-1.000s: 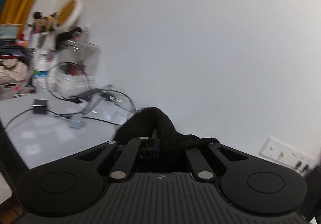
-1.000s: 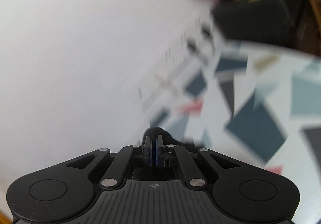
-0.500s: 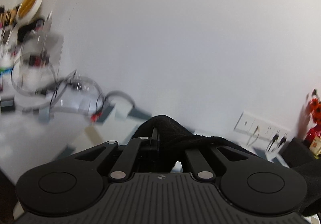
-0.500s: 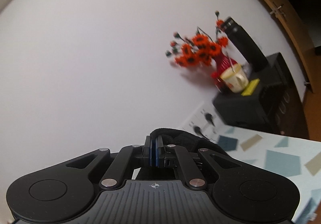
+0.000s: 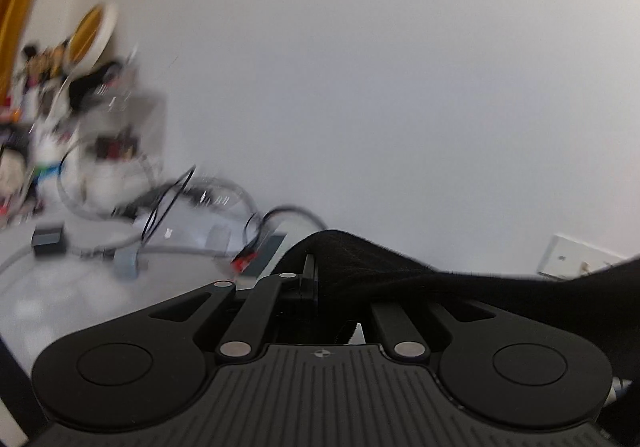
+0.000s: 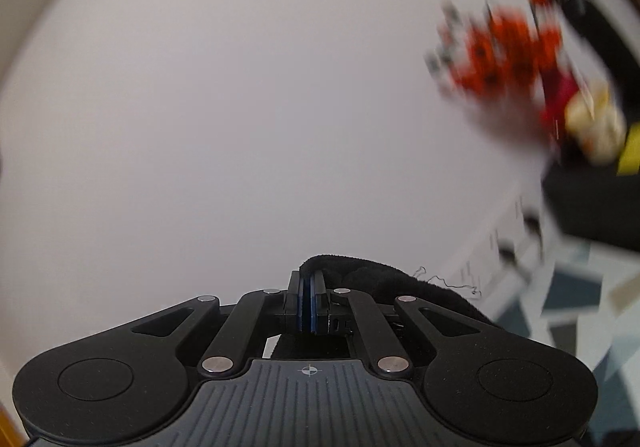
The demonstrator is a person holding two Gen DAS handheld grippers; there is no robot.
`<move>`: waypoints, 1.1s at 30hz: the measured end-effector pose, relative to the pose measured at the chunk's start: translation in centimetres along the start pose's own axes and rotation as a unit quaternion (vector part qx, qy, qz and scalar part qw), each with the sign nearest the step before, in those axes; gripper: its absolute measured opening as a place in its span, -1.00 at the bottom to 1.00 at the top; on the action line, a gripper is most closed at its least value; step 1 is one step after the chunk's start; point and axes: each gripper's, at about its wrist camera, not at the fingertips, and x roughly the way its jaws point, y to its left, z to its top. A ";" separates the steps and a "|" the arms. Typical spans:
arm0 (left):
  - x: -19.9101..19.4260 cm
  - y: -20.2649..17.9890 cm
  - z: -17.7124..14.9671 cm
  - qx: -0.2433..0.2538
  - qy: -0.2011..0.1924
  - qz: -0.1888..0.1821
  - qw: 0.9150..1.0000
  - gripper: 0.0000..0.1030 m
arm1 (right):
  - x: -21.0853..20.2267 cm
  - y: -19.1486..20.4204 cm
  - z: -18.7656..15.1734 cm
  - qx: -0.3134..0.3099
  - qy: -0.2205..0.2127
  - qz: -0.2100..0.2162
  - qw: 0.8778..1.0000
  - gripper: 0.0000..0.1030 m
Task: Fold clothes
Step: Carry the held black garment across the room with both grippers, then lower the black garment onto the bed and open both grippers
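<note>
Plain white wall (image 5: 400,87) ahead, and both grippers are up: left gripper (image 5: 310,271) and right gripper (image 6: 307,287) each clamped tight on the black fleecy garment (image 5: 360,267). This looks like the lift-and-spread step; next, I'd judge, the cloth needs drawing taut and laying flat.

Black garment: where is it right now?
Pinched in both shut claws: the black garment drapes rightward from the left claw in the left wrist view, and bunches right of the right claw before the white wall.

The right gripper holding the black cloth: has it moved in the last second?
Yes. The right gripper has swung upward: the patterned table filled its view earlier; now the white wall does.
</note>
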 end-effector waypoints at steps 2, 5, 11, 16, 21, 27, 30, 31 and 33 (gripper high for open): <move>2.1 -1.1 1.1 0.002 -0.006 0.004 1.000 -0.95 | 4.1 -2.2 -0.4 -0.010 0.030 -0.010 0.999 -0.94; 6.8 -4.0 3.4 0.020 -0.031 0.019 0.999 -0.95 | 11.4 -4.7 -0.4 -0.021 0.056 -0.016 0.998 -0.94; 17.2 -7.3 3.9 -0.028 0.022 0.040 0.999 -0.66 | 23.1 -7.4 -1.8 0.009 0.112 -0.066 0.991 0.03; 20.2 -7.5 -3.3 -0.089 0.210 -0.017 0.974 -0.33 | 21.8 -10.8 -5.1 0.016 0.144 -0.158 0.977 0.19; 18.7 -10.9 -9.7 -0.038 0.285 -0.092 0.953 -0.38 | 17.2 -17.6 -5.8 0.027 0.151 -0.271 0.950 0.12; 12.5 -23.2 -16.1 0.204 0.288 -0.335 0.874 -0.46 | 17.6 -21.0 -7.7 -0.049 0.179 -0.320 0.929 0.02; 10.0 -26.8 -17.9 0.275 0.275 -0.389 0.835 -0.46 | 20.9 -20.9 -9.0 -0.071 0.202 -0.312 0.926 0.02; 9.2 -27.5 -18.5 0.287 0.276 -0.403 0.824 -0.46 | 21.9 -20.8 -9.5 -0.081 0.208 -0.310 0.924 0.03; 8.7 -28.5 -19.5 0.309 0.291 -0.425 0.799 -0.46 | 23.6 -20.6 -10.3 -0.111 0.216 -0.311 0.919 -0.19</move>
